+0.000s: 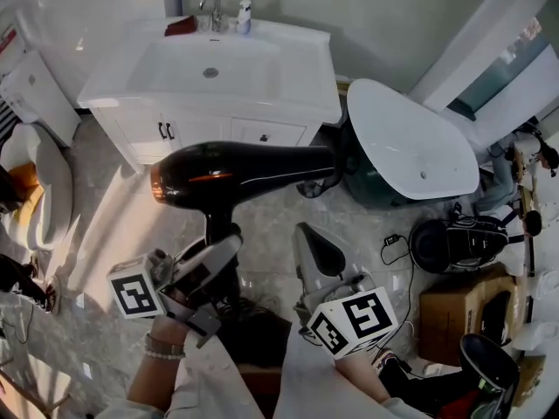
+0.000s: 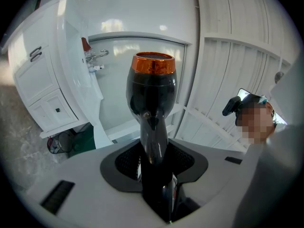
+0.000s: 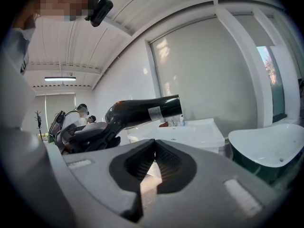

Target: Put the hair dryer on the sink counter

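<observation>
A black hair dryer (image 1: 244,175) with an orange rear end hangs level in the air in front of the white sink counter (image 1: 288,68). My left gripper (image 1: 223,247) is shut on its handle from below. In the left gripper view the hair dryer (image 2: 152,94) stands up between the jaws of the left gripper (image 2: 154,175), its orange end on top. My right gripper (image 1: 310,243) is beside it on the right, shut and empty. The right gripper view shows the right gripper (image 3: 153,158) with jaws together, the hair dryer (image 3: 142,112) ahead on the left and the sink counter (image 3: 190,134) behind it.
On the counter's back edge stand a faucet (image 1: 212,7), a soap bottle (image 1: 244,16) and a red object (image 1: 182,26). A white oval basin (image 1: 410,142) stands right of the cabinet. A toilet (image 1: 48,182) is at left. A black backpack (image 1: 458,243) and a cardboard box (image 1: 454,308) lie at right.
</observation>
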`<state>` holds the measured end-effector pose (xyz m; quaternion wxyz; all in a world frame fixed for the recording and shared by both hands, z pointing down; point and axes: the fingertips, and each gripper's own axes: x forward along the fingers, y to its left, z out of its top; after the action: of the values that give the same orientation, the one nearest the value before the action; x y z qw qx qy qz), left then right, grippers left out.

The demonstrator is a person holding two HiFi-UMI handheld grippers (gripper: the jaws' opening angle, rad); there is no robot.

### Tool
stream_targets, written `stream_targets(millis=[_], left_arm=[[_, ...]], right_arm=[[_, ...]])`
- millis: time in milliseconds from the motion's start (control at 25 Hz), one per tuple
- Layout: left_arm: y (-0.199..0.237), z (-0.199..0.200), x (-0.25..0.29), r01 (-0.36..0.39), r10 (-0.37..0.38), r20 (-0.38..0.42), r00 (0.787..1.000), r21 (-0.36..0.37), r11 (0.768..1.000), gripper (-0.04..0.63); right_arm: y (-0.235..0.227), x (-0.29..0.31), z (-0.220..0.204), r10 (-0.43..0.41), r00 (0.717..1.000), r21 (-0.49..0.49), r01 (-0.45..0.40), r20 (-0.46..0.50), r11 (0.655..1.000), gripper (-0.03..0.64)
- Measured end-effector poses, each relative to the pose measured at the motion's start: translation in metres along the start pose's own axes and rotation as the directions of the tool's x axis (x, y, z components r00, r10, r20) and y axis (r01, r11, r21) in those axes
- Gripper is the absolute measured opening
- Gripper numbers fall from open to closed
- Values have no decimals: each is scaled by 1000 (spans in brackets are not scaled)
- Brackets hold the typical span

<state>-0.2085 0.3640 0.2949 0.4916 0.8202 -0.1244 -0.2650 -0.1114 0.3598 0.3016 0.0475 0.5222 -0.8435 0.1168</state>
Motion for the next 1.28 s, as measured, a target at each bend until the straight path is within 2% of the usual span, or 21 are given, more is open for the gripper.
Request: stream_targets(millis=[160,360,560,800,1280], left_arm=[[0,-1,-6,8,-8,-20,1000,7,1000,153],[-1,7,-16,-8,9,-20,1000,54,999,153],[-7,0,-26,31,-30,-61,998,5,1000,153],[-6,1,-33,44,-45,-79,996,-19,999,153],[-3,3,-21,68,-70,-85,994,-24,997,153]], right_arm=[[7,-2,-2,-16,1000,1,16,12,1000,-2],[15,-5,-3,-39,999,3,39,21,999,-2],[26,-8,-7,-67,997,6,67,27,998,-2],[32,-11,-10,-100,995,6,100,27,995,-2],[19,-11,-9,-121,992,2,121,26,993,-3]])
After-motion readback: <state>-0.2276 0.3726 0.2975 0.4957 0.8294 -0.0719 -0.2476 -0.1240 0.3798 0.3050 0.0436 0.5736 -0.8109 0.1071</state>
